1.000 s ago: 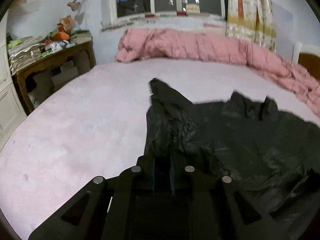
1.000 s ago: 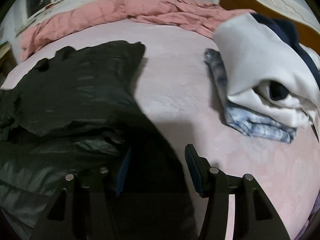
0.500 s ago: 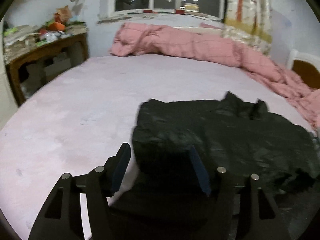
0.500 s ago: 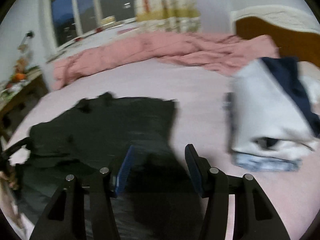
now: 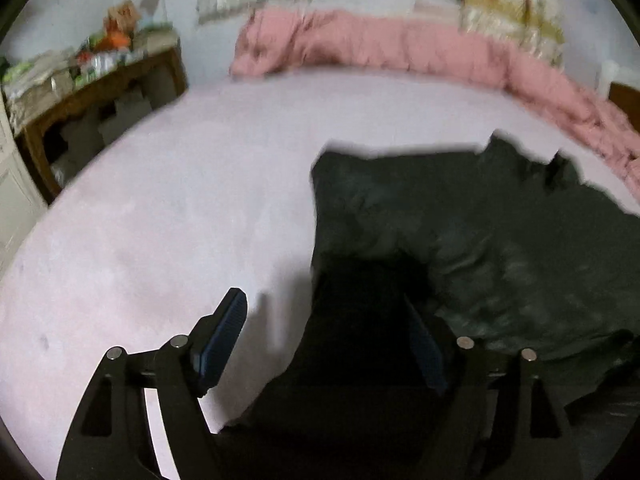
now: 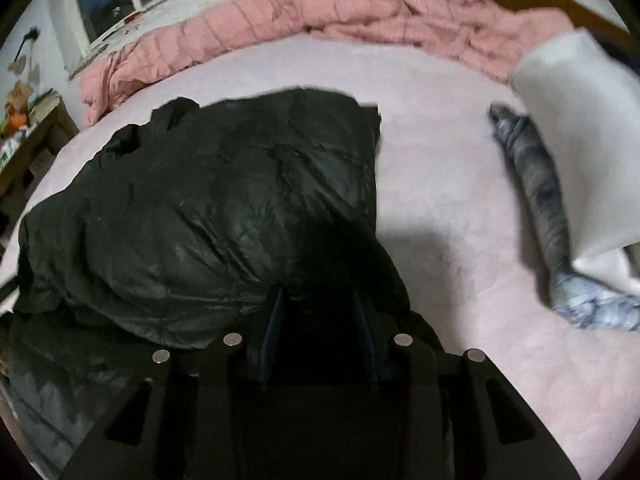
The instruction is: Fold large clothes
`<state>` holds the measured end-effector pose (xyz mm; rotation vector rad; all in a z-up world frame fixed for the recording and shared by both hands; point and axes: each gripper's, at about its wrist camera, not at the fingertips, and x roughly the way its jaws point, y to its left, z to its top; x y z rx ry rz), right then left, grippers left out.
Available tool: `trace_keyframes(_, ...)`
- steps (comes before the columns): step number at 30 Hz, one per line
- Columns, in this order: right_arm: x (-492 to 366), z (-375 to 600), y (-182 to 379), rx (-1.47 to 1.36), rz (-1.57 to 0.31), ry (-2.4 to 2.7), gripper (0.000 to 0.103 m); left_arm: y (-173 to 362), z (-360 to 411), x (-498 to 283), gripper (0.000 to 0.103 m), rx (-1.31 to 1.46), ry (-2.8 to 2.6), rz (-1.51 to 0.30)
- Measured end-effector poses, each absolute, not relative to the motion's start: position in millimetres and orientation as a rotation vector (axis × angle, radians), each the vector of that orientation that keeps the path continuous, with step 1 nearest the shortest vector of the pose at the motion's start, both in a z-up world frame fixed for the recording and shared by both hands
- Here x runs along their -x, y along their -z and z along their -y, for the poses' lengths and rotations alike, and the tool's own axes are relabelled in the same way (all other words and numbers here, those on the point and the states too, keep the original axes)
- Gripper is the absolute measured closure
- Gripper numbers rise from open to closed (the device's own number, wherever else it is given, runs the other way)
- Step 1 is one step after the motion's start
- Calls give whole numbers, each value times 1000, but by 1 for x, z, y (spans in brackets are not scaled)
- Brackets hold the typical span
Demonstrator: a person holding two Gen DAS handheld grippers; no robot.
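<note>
Beyond the black jacket (image 5: 480, 232) edge, pink bed sheet (image 5: 180, 220) lies open.

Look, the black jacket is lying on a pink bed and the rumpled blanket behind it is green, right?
Not quite. The blanket behind the black jacket is pink, not green; the right wrist view shows it bunched along the far edge. The jacket does lie on the pink bed.
</note>
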<state>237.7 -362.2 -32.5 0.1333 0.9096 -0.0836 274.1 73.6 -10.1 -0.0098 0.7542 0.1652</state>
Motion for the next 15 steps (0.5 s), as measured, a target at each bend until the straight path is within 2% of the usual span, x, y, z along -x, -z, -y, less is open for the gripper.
trace_keyframes(3, -217, 356, 19, -104, -844, 80, 67, -16, -64, -244, 26, 22, -101, -594)
trace_keyframes(6, -184, 351, -3, -114, -761, 28, 64, -32, -54, -210, 26, 35, -4, -508)
trace_keyframes(9, -158, 335, -22, -109, -695, -45, 60, -43, -35, -187, 26, 10, 70, -511)
trace_keyframes(13, -142, 310, -23, -143, -707, -153, 52, -42, -9, -163, 26, -15, 151, -598)
trace_keyframes(15, -140, 296, -11, -109, -742, -118, 40, -32, 3, -151, 26, 14, 210, -648)
